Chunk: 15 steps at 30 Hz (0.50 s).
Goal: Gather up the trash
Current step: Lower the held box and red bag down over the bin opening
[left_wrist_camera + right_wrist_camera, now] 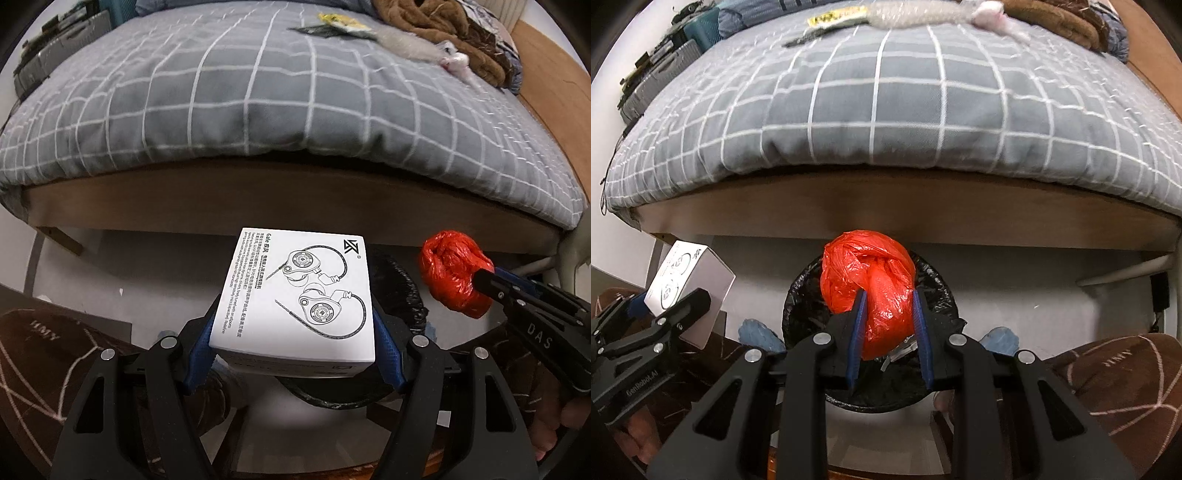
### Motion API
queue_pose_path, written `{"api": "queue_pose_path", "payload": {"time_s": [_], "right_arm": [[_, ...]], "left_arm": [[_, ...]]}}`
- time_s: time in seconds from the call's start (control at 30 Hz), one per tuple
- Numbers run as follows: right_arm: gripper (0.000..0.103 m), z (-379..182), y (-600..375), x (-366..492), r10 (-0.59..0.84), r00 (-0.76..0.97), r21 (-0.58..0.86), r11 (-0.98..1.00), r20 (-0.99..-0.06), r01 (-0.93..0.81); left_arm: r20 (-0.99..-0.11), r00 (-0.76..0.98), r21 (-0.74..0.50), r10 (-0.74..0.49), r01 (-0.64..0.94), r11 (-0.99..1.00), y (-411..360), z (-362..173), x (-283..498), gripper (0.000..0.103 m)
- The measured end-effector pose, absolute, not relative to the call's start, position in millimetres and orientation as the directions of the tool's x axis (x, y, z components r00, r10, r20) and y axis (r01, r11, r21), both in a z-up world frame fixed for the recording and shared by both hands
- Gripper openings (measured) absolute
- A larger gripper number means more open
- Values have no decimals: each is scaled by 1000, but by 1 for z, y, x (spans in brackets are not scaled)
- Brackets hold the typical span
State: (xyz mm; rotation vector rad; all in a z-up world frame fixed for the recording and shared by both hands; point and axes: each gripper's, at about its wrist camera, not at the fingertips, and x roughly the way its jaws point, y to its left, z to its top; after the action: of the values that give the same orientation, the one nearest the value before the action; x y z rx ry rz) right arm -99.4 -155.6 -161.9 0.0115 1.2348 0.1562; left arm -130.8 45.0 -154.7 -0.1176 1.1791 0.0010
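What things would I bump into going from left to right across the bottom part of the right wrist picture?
Left hand-held gripper holding the white earphone box → black-lined trash bin → red plastic bag between the blue fingers of the right hand-held gripper → brown patterned fabric.

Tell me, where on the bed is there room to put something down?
The grey checked quilt is bare from its front edge up to the wrappers. The back is crowded: wrappers, bubble wrap and brown blanket.

Left gripper (295,325) jaws clamped; right gripper (888,325) likewise
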Motion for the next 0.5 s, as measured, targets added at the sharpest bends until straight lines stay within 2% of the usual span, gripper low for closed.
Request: {"api": "queue_pose_path", "payload": {"time_s": [0.5], "right_arm": [[24,-210,-137,-77,120,231,88,986,-965,-143]], "left_arm": [[-953,300,-89,-50,-118,989,71,-203,-110,70]]}}
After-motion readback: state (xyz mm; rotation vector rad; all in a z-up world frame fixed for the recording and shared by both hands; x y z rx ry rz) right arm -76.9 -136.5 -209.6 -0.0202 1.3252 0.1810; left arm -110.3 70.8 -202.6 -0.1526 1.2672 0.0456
